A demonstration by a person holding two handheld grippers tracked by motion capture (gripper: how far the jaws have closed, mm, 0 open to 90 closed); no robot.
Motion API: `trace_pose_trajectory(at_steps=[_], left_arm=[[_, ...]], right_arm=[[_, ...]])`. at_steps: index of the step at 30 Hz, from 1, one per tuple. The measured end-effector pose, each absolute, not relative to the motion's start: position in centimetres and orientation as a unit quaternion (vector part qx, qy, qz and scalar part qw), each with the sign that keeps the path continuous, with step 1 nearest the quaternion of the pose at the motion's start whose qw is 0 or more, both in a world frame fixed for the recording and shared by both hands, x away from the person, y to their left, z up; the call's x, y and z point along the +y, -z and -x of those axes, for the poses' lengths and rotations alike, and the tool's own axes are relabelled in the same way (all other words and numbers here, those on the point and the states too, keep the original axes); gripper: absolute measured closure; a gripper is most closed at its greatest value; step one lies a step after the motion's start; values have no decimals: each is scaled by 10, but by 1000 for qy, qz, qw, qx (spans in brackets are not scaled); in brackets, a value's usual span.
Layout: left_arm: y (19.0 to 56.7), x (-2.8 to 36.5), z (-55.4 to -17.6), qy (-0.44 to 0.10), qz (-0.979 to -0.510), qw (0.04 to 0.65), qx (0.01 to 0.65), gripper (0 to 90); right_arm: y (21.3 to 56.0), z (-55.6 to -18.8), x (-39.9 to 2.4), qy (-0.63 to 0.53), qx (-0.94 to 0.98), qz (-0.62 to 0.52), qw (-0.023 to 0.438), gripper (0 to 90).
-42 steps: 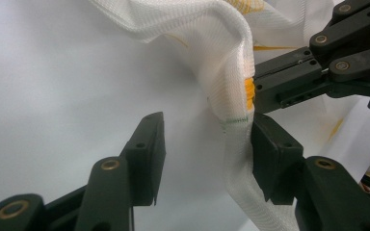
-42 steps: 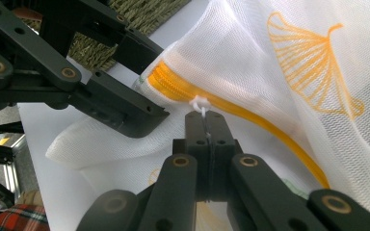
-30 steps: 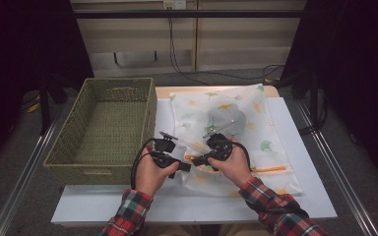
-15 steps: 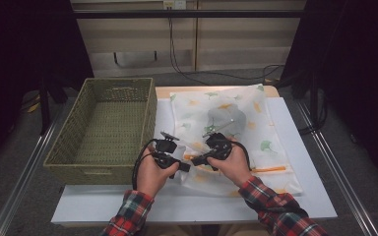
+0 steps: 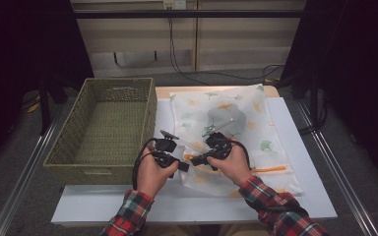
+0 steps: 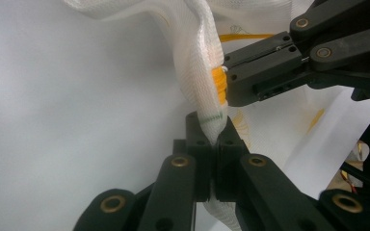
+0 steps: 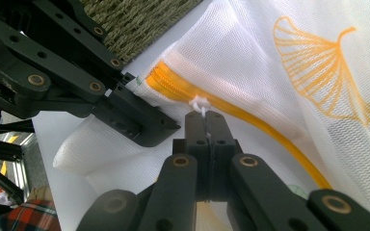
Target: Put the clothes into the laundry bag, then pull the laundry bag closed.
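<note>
Left gripper (image 6: 216, 144) jaws just closed, now pinching the corner of the mesh laundry bag (image 5: 236, 132) by its orange zipper (image 7: 231, 115). Right gripper (image 7: 206, 118) unchanged, clamped on white zipper pull (image 7: 200, 103). Bag flat on table (image 5: 315, 191); wicker basket (image 5: 103, 128) just left.

Left gripper (image 6: 215, 139): its jaws have just been closing and now stand pinched together on a fold of the white mesh laundry bag (image 6: 200, 91), at the corner beside the end of the orange zipper (image 6: 218, 84). That corner of the bag is gathered into a raised ridge between the pads. No other change is observed against the earlier high views.
</note>
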State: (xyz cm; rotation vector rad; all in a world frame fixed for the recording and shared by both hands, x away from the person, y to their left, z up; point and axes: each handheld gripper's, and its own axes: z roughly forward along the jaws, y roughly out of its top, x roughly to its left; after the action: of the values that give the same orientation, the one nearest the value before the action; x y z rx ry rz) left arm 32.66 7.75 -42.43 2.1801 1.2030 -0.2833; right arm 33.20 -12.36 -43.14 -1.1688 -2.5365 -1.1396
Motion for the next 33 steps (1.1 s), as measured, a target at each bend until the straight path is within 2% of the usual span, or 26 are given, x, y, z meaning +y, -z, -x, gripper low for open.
trace_pose_trajectory(at_steps=[13, 21, 33], left_arm=[[421, 83, -324, 113, -820, 313, 466, 884], [419, 82, -323, 121, -806, 319, 484, 885], [420, 82, -321, 129, -804, 317, 486, 885]], right_arm=[[430, -332, -122, 377, -838, 387, 74, 900], [429, -331, -121, 363, -844, 389, 61, 900], [431, -330, -124, 362, -844, 390, 68, 900]])
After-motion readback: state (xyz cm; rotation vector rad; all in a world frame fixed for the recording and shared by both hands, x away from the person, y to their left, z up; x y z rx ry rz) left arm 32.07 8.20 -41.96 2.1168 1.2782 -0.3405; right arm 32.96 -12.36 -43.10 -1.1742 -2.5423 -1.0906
